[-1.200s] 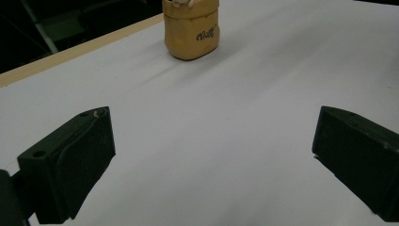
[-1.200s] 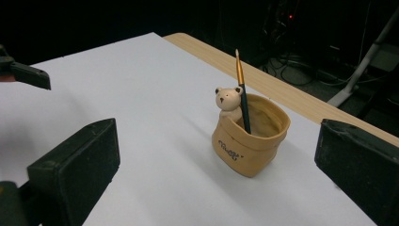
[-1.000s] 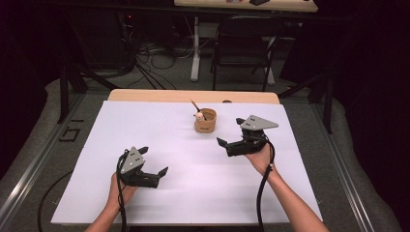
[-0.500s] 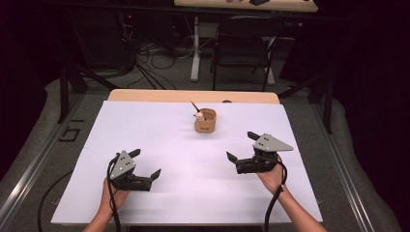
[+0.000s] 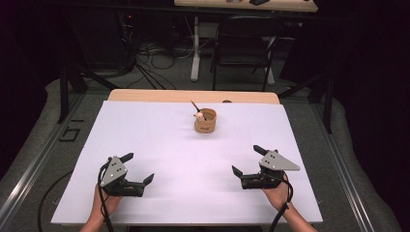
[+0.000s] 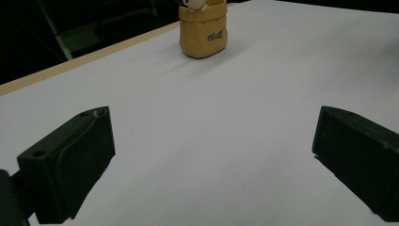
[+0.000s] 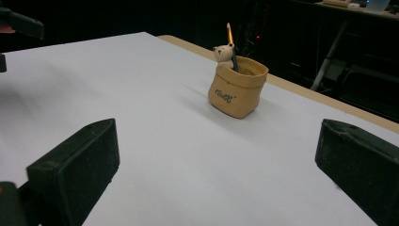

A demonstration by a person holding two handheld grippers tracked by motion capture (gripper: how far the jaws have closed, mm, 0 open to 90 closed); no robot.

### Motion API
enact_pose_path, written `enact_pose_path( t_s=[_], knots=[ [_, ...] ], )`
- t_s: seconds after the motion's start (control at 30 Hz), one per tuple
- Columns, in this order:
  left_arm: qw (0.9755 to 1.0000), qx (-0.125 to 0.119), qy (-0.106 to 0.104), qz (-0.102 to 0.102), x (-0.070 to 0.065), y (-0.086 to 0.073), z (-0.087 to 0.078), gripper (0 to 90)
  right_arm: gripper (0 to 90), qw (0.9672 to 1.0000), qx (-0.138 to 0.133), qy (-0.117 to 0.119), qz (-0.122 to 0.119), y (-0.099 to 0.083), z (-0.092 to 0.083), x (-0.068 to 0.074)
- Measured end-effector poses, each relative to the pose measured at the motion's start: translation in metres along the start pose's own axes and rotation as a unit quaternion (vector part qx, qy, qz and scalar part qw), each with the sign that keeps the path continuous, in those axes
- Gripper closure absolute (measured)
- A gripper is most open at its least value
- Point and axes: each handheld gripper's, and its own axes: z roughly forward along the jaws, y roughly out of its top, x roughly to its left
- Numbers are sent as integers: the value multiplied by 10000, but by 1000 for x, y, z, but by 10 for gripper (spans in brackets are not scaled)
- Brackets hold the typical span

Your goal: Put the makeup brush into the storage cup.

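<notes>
A small tan sack-shaped pot [image 5: 205,122] stands at the back middle of the white table top [image 5: 164,140], holding a pencil [image 5: 194,105] and a little bear figure [image 5: 198,115]. My left gripper [image 5: 139,167] rests low near the front left, open, with nothing between its jaws. My right gripper [image 5: 245,159] sits near the front right, also open and holding nothing. The pot [image 6: 203,30] is far ahead in the left gripper view, beyond the open left gripper [image 6: 214,132]. In the right gripper view the pot [image 7: 237,89] stands well past the open right gripper [image 7: 217,141].
A wooden table edge [image 5: 145,95] borders the white top at the back. Behind it, on the floor, stand a black chair [image 5: 244,43] and loose cables [image 5: 154,67]. The other hand's gripper [image 7: 19,23] shows at the top left of the right gripper view.
Both grippers have drawn back toward the front edge. The right one has left the pot's side and moved down and right; the left one has shifted left and nearer the person.
</notes>
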Motion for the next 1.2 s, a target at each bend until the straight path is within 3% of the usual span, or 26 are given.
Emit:
enact_pose_path(
  t_s=[0.23,0.4,0.67,1.2],
  knots=[
    [10000,43,14,-34,1,-6,-8,0,0,9999,-62,-107,31,-9,-10,4],
    [10000,-4,-40,-21,2,-11,-15,0,0,9999,-161,-35,25,-15,-17,5],
    [10000,25,-76,-9,2,-18,-26,0,0,10000,22,68,12,-29,-29,7],
    [9995,241,-219,6,-2,-28,-34,0,0,9998,168,-13,-52,-44,-51,13]
  ],
)
